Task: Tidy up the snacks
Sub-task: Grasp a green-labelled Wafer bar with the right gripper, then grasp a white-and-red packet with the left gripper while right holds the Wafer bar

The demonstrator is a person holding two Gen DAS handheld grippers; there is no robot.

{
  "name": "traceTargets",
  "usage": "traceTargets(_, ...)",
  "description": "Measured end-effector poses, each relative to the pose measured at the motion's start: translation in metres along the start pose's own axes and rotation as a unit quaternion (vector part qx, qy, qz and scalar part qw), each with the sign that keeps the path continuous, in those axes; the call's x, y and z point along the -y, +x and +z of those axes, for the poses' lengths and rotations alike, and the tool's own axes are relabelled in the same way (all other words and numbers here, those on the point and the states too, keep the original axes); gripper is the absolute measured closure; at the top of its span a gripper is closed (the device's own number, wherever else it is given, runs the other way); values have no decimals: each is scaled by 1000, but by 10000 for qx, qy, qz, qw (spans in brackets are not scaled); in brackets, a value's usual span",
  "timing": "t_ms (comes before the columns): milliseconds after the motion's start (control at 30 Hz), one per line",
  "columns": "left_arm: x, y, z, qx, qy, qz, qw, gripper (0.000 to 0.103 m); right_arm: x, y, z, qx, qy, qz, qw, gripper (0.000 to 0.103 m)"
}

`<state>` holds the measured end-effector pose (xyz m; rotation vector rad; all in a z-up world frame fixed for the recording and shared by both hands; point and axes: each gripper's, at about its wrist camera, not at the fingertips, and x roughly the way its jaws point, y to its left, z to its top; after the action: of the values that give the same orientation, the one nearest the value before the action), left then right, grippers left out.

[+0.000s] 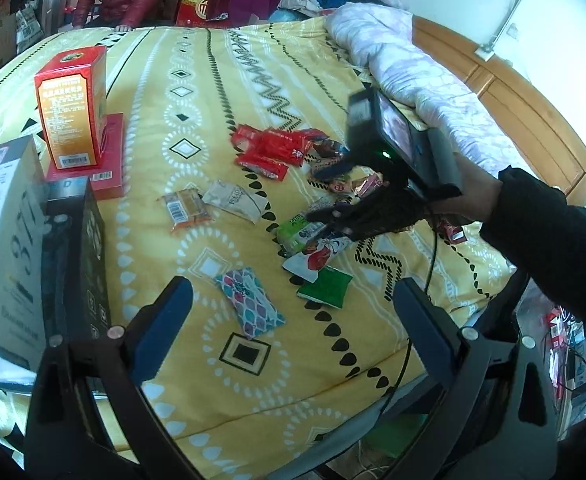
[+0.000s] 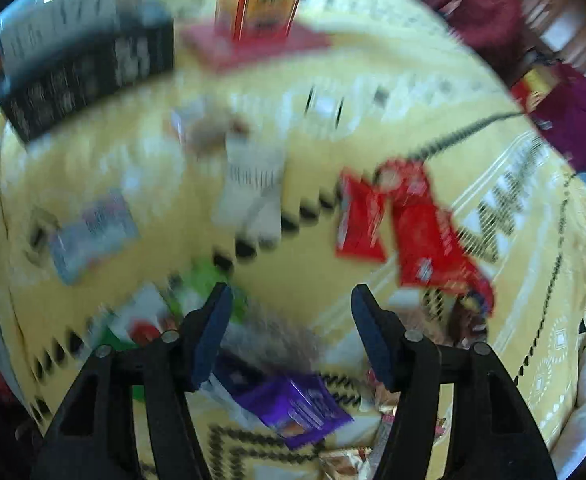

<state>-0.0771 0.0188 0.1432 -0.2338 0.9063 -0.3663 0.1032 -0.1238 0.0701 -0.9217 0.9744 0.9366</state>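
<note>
The snacks (image 1: pixel 293 184) are lying scattered mid-bed (image 1: pixel 213 376), and we're guessing the green pack (image 1: pixel 299 232) is next. It's sitting right under our right gripper (image 1: pixel 325 192), long axis running roughly across those fingers, so the right hand's way nearer. We're holding both grippers spread and empty; the left gripper (image 1: pixel 293 312) is hanging back over the patterned pack (image 1: pixel 249 300). The right view is too blurry for labels. A black box (image 1: pixel 25 256) is showing "377"-ish digits beside the red boxes (image 1: pixel 77 112).
</note>
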Motion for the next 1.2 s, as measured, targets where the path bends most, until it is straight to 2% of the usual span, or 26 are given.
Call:
traceTargets(133, -3, 4, 1, -20, -23, -22, 10000, 2, -2, -5, -13, -210, -304, 293, 9989, 38)
traceTargets(267, -4, 5, 2, -6, -123, -118, 9999, 2, -19, 21, -5, -424, -911, 120, 9949, 38)
traceTargets(333, -5, 5, 2, -23, -141, -110, 9998, 2, -25, 33, 0, -387, -953, 145, 9946, 38)
traceTargets(433, -5, 5, 1, -61, -111, -68, 9999, 2, -29, 49, 5, -357, -703, 257, 9966, 48)
traceTargets(533, -3, 6, 2, -53, -54, -37, 10000, 2, -11, 30, 1, 173, 269, 462, 9984, 55)
traceTargets(567, -1, 8, 3, -47, -30, -56, 10000, 2, 2, 12, -5, 523, 812, 557, 9938, 56)
traceTargets(633, 5, 18, 6, -59, 62, -112, 9999, 3, 17, -19, -18, 999, 1498, 642, 9816, 57)
traceTargets(700, 15, 40, 12, -153, 242, -304, 9991, 3, 32, -69, -45, 1639, 2398, 786, 9537, 57)
traceTargets(733, 22, 58, 15, -267, 378, -447, 9979, 4, 34, -82, -54, 1789, 2643, 844, 9439, 57)
traceTargets(767, 25, 70, 15, -348, 473, -509, 9970, 8, 34, -104, -76, 1972, 3048, 878, 9276, 57)
traceTargets(800, 30, 88, 16, -467, 612, -540, 9956, 12, 30, -114, -92, 1983, 3281, 821, 9199, 57)
traceTargets(900, 35, 145, 14, -923, 783, -494, 9914, 30, 13, -120, -140, 1597, 3710, 391, 9140, 57)
traceTargets(933, 33, 159, 13, -1075, 746, -527, 9900, 38, 12, -115, -150, 1482, 3854, 428, 9098, 57)
traceTargets(967, 29, 177, 12, -1257, 694, -531, 9882, 40, 7, -103, -173, 1272, 4120, 524, 9007, 57)
traceTargets(1067, 28, 195, 7, -1408, 857, -491, 9851, 40, 1, -71, -202, 773, 4421, 565, 8918, 57)
traceTargets(1200, 27, 194, 12, -1336, 882, -537, 9856, 40, -5, -44, -217, 457, 4417, 574, 8942, 58)
